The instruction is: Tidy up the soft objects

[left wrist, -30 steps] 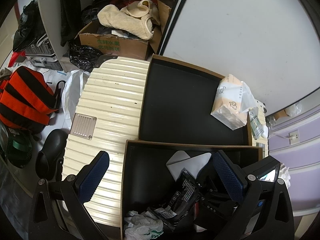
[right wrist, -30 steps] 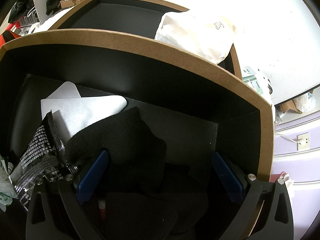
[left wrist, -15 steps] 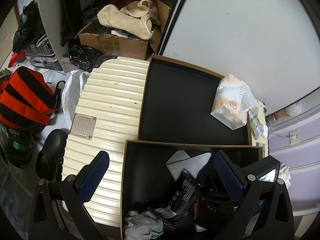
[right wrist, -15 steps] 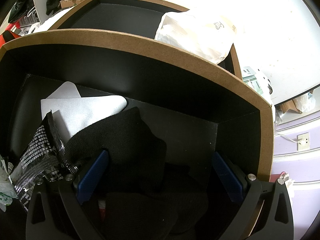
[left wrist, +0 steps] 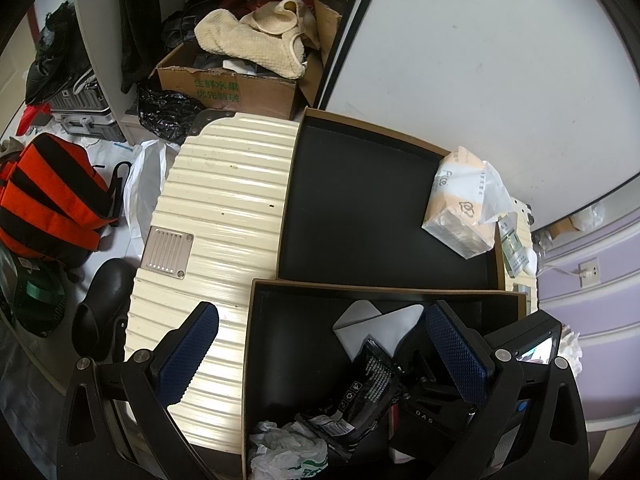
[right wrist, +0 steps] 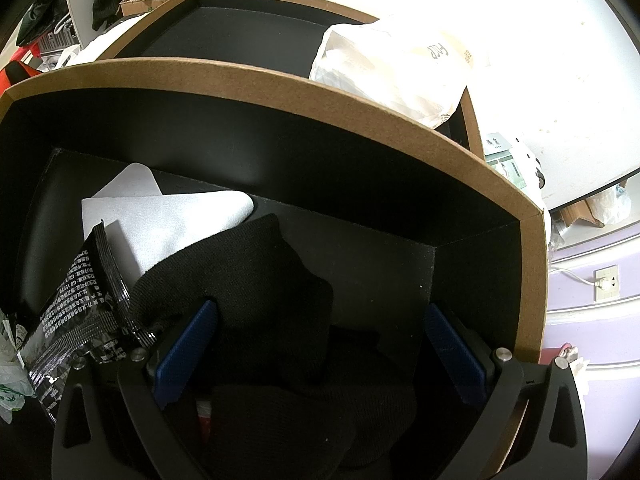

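Observation:
Two black boxes with brown rims lie on a cream suitcase point(left wrist: 224, 200). The near box point(left wrist: 380, 286) holds a white cloth point(right wrist: 160, 216), a black foil packet point(right wrist: 76, 316), a crumpled plastic bag point(left wrist: 288, 448) and a black knit cloth point(right wrist: 256, 276). My right gripper point(right wrist: 320, 348) is down inside this box, open, with its fingers on either side of the black knit cloth. The far box point(left wrist: 368, 126) holds only a tissue pack point(left wrist: 460, 208) in its right corner. My left gripper point(left wrist: 320, 320) hovers open above the near box, holding nothing.
A cardboard box point(left wrist: 224, 88) with a cream knit garment point(left wrist: 248, 40) stands behind the suitcase. An orange and black bag point(left wrist: 48, 196), a black shoe point(left wrist: 104, 304) and a silver case point(left wrist: 80, 108) lie on the floor at left. A white panel point(left wrist: 480, 60) rises at right.

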`<act>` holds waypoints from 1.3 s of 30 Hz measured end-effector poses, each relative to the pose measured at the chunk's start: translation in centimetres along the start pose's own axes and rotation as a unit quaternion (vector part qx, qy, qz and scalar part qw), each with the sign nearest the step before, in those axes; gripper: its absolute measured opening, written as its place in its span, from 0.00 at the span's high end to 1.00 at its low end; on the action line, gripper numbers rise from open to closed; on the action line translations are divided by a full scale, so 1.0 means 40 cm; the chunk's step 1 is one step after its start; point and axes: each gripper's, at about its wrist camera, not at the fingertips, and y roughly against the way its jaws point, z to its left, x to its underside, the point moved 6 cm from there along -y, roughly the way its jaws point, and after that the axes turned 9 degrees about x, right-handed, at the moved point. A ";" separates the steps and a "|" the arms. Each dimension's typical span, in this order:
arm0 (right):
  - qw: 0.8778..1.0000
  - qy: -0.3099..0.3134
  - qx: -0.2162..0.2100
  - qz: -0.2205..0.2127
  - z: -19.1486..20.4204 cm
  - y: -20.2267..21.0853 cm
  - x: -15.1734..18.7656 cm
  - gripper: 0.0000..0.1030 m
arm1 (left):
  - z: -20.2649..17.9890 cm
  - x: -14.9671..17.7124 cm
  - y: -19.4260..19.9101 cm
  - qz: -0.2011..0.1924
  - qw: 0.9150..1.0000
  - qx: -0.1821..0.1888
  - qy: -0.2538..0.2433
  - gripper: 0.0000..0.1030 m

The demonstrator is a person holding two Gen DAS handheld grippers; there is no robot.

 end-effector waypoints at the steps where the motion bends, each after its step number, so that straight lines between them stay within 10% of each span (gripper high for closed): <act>1: 1.000 0.000 0.000 0.000 -0.001 0.001 0.002 0.01 | 0.000 -0.001 0.000 0.001 1.000 0.000 0.000 0.00; 39: 1.000 0.000 -0.002 0.002 0.001 -0.004 -0.005 0.01 | 0.024 0.001 -0.010 0.013 1.000 -0.005 0.009 0.00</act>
